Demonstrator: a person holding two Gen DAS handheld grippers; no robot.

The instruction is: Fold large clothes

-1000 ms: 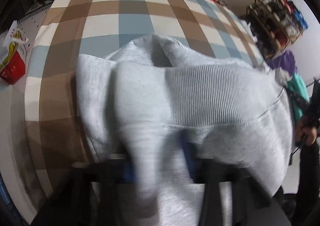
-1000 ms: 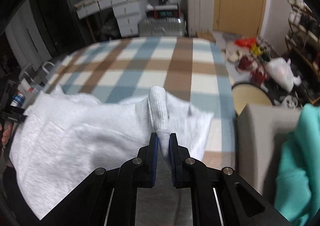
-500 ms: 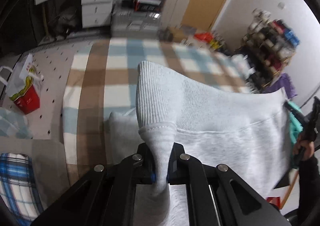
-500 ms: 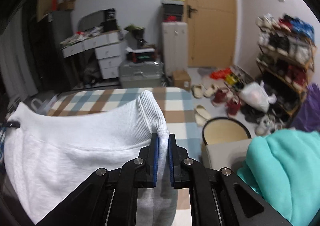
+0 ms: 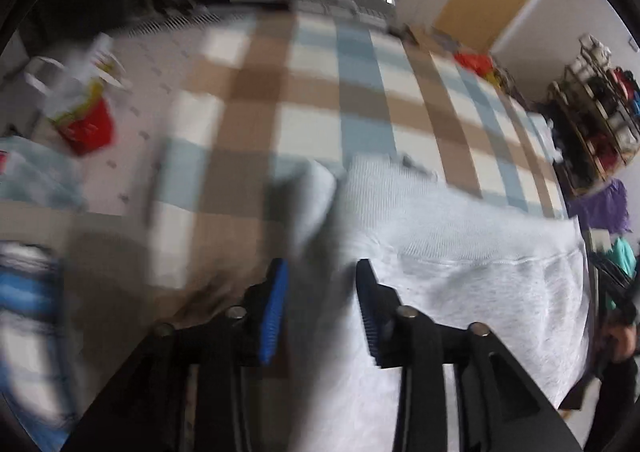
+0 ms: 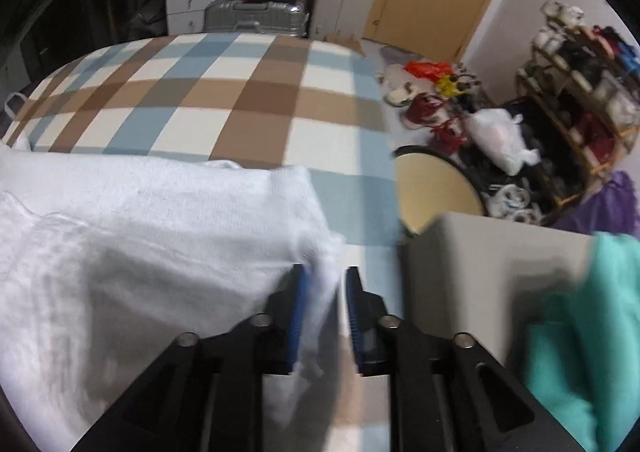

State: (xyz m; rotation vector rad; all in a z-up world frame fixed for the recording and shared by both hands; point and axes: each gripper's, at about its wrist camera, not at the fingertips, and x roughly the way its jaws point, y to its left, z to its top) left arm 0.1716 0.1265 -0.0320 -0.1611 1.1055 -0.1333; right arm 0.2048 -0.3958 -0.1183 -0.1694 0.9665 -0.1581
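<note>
Checked bedding in brown, blue and cream covers the bed [image 6: 224, 92], with a cluttered room of drawers, a suitcase and shoe racks behind it.

Both grippers point steeply down at the near edge of the bed. The left gripper [image 5: 320, 276] has just been opening: its jaws, lined with ribbed blue pads, stand apart, and blurred grey fabric hangs in the gap without either pad pressing on it. The right gripper [image 6: 324, 284] has likewise just been opening; a soft white fold of cloth sits loosely between its blue-padded jaws, touching at most the left one, and is not clamped.

That cloth is the pale grey sweatshirt [image 5: 460, 252], a thick fleecy knit with a broad ribbed hem band set off by a stitched seam. It lies spread along the near edge of the bed, between the two grippers, its ribbed band towards the middle of the bed.

Beside the bed's right edge stands a grey box [image 6: 480, 260] with a teal garment [image 6: 580, 332] on it.
</note>
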